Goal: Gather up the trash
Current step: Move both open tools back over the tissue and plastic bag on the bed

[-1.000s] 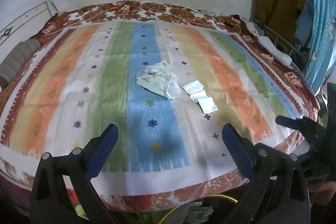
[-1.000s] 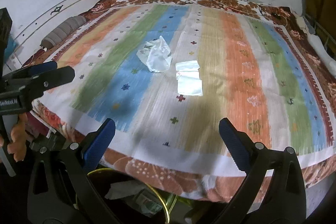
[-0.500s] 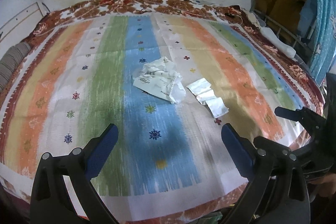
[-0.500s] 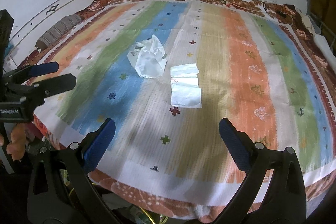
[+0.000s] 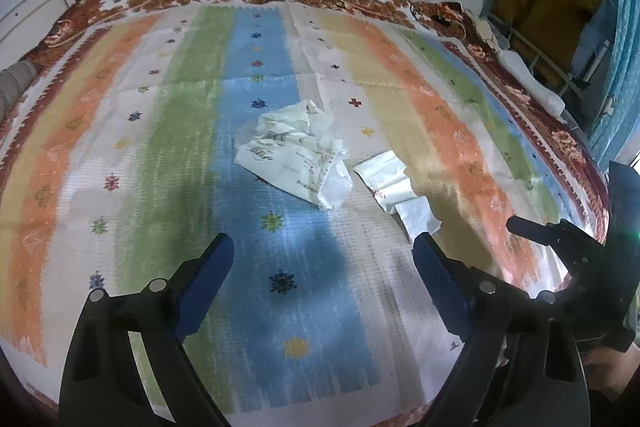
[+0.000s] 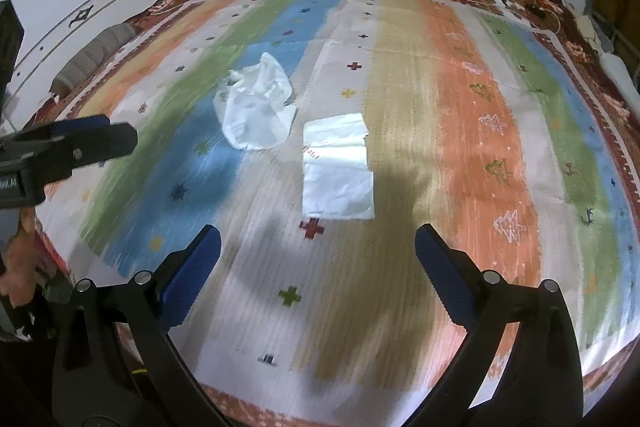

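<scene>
2 pcs of trash lie on a bed w/ a striped bedspread (image 6: 460, 115), both near its middle, just beside each other, not clearly touching.

Flat folded paper wrapper (image 6: 338, 167): roughly rectangular, thin, white, creased across w/ a small red print at the fold. In the right wrist view its long axis runs from the near edge toward the far wall; it sits on the white/beige stripes.

Crumpled paper wrapper (image 5: 294, 157): 1 pc, irregular lump, wrinkled, white w/ dark printed marks, on the blue stripe, left of the flat one. No clear long axis.

Bedspread: woven-looking fabric, stripes in orange, green, blue, beige, small cross and flower motifs, brown floral border.

Left tool (image 5: 322, 269): jaws wide, have just been closing a little, nothing between them, blue pads, above the blue stripe short of the crumpled pc. Right tool (image 6: 318, 261): jaws wide, empty, short of the flat pc.
</scene>
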The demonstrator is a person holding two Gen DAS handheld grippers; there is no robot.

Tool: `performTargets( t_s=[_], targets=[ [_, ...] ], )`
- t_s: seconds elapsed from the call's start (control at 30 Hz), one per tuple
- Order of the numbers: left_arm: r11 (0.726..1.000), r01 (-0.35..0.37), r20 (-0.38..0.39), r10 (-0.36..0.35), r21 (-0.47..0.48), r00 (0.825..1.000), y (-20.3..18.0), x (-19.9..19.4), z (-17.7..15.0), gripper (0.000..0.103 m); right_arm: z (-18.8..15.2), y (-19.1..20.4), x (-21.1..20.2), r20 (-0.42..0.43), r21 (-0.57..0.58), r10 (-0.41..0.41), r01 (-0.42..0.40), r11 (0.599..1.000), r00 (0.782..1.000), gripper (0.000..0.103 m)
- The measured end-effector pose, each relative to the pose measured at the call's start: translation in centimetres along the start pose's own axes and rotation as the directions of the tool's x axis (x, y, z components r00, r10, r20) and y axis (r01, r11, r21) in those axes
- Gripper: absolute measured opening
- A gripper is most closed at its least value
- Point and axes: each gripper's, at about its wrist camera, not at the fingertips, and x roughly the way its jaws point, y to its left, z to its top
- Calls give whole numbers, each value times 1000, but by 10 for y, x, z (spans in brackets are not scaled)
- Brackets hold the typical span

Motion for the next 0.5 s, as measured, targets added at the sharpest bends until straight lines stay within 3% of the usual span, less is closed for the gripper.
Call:
performTargets(
  t_s=[0.33, 0.5],
  targets=[
    [999, -23, -25, 22, -41, 999, 13, 33, 12, 76, 7, -7, 38, -47, -25, -18, 17, 1000, 999, 84],
    [996, 3, -30, -5, -88, 1000, 20, 50, 23, 71, 9, -8, 57, -73, -54, -25, 22, 998, 997, 80]
  ],
)
